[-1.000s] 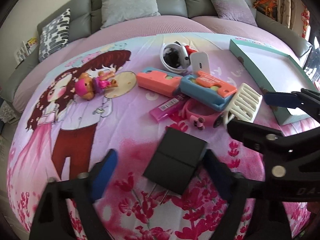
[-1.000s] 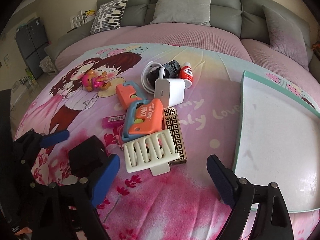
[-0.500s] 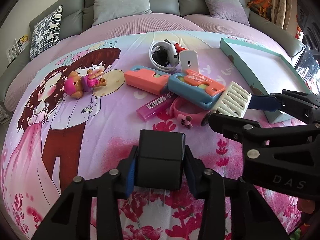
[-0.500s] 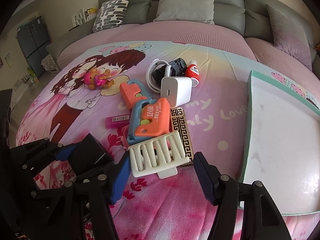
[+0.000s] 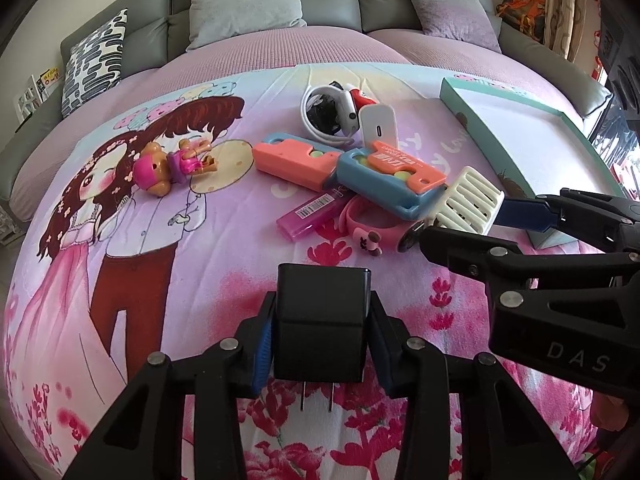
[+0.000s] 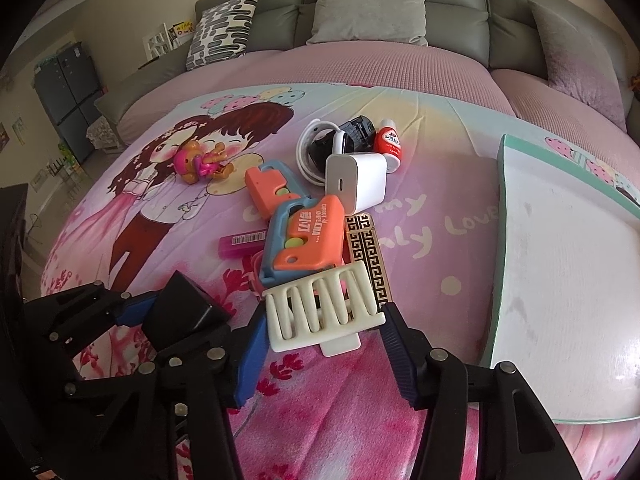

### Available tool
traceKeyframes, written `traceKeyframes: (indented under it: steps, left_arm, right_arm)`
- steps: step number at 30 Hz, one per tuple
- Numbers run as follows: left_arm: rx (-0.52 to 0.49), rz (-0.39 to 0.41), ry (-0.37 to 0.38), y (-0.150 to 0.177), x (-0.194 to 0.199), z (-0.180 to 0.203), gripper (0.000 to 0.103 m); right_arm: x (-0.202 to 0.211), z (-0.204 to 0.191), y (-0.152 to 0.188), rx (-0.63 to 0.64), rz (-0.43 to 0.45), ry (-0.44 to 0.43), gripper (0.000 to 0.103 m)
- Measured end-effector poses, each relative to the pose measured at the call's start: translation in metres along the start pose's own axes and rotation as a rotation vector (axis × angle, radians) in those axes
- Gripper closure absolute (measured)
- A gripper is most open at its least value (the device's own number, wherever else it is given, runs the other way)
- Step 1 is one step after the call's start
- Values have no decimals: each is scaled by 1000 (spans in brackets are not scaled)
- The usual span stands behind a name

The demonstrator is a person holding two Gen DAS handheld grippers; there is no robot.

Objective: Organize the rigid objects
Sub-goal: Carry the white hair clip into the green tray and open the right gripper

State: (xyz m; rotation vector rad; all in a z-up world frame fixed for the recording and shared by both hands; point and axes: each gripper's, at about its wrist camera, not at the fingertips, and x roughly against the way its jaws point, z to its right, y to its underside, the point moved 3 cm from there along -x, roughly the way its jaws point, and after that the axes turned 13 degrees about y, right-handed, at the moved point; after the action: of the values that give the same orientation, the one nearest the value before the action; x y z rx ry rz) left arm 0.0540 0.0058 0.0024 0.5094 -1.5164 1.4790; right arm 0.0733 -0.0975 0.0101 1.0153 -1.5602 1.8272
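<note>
A black plug adapter [image 5: 320, 312], prongs pointing toward the camera, sits between the blue pads of my left gripper [image 5: 322, 300], which is shut on it just over the cartoon bedspread. The same adapter [image 6: 184, 308] shows at lower left in the right wrist view. A cream slotted rack [image 6: 320, 304] lies at the near end of the toy pile. My right gripper [image 6: 325, 314] is closing on the rack, with a pad touching each end. From the left wrist view the right gripper [image 5: 474, 224] straddles the rack [image 5: 468, 196].
Behind the rack lie a blue-and-orange toy gun [image 6: 304, 236], a salmon toy gun [image 6: 268, 184], a black-gold patterned box [image 6: 364, 248], a white charger [image 6: 356, 180], a pink watch [image 5: 372, 232] and a doll [image 6: 196, 160]. A teal-rimmed white tray [image 6: 500, 240] sits right.
My left gripper's fingers closed from wide open onto the black adapter, which now sits square between the pads. The right gripper's fingers narrowed in on the cream rack.
</note>
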Motion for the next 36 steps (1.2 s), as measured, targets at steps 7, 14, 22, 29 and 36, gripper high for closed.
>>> traceKeyframes:
  steps: [7, 14, 22, 29, 36]
  left_arm:
    - [-45, 35, -38, -11, 22, 7, 60]
    - [-120, 96, -85, -46, 52, 23, 60]
    - [-220, 225, -118, -116, 71, 77, 60]
    - [-188, 223, -29, -142, 37, 116, 60]
    - [-143, 203, -4, -161, -2, 148, 60]
  right_arm:
    - [27, 7, -3, -19, 63, -16, 46]
    - [63, 29, -28, -82, 172, -6, 46]
    - [87, 86, -67, -246, 277, 124, 46]
    - [87, 165, -59, -395, 259, 321, 46]
    - [81, 239, -34, -567, 186, 458, 46]
